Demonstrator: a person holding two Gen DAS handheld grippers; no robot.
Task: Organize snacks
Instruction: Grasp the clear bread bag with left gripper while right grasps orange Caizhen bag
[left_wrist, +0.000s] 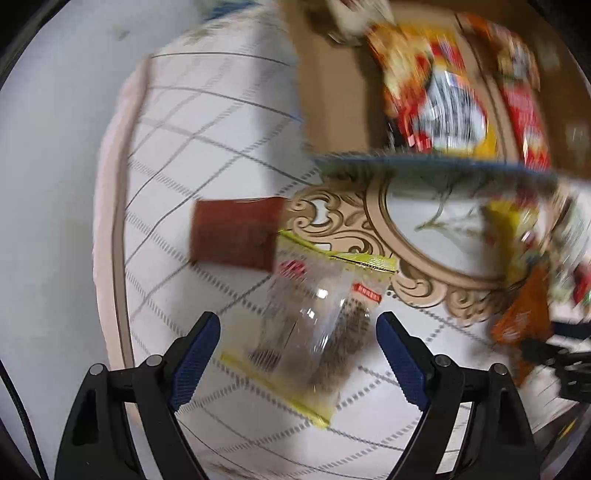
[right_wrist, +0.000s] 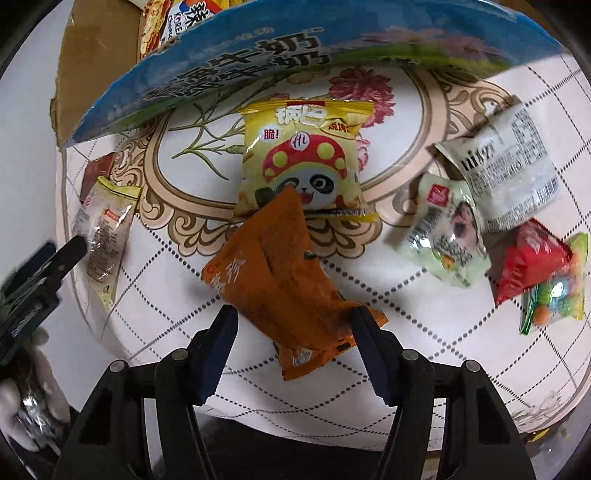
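**Both grippers spread over snack packs on the table**

The left gripper (left_wrist: 298, 336) has its jaws wide apart, nothing between the blue pads (left_wrist: 195, 360) touching them. A clear pack (left_wrist: 314, 332) with yellow-green edges lies flat between the jaws, running from 6 toward 12 o'clock in the left wrist view. Touching its far end, at about 11 o'clock from it, sits a brown pack (left_wrist: 236, 232). Farther out at 1 o'clock a cardboard box (left_wrist: 332, 96) holds red and yellow packs (left_wrist: 436, 99), all motion-blurred. The box's blue flap (left_wrist: 424, 164) crosses the view beneath them.

The right gripper (right_wrist: 291, 321) is also released, jaws apart. An orange pack (right_wrist: 273, 280) lies tilted between them; its near corner sits against or just beside the right pad (right_wrist: 373, 350), and I cannot tell if they touch. The orange pack's far tip overlaps a yellow panda pack (right_wrist: 299, 162) at 12 o'clock. At 2 o'clock lie a pale green pack (right_wrist: 447, 236) and a white pack (right_wrist: 506, 173), touching. At 3 o'clock a red pack (right_wrist: 528, 262) overlaps a green candy pack (right_wrist: 557, 295). At 9 o'clock the clear pack (right_wrist: 103, 232) shows again, with the left gripper (right_wrist: 44, 269) just beside it.

Everything rests on a round table (right_wrist: 461, 350) with a grid pattern and a floral medallion
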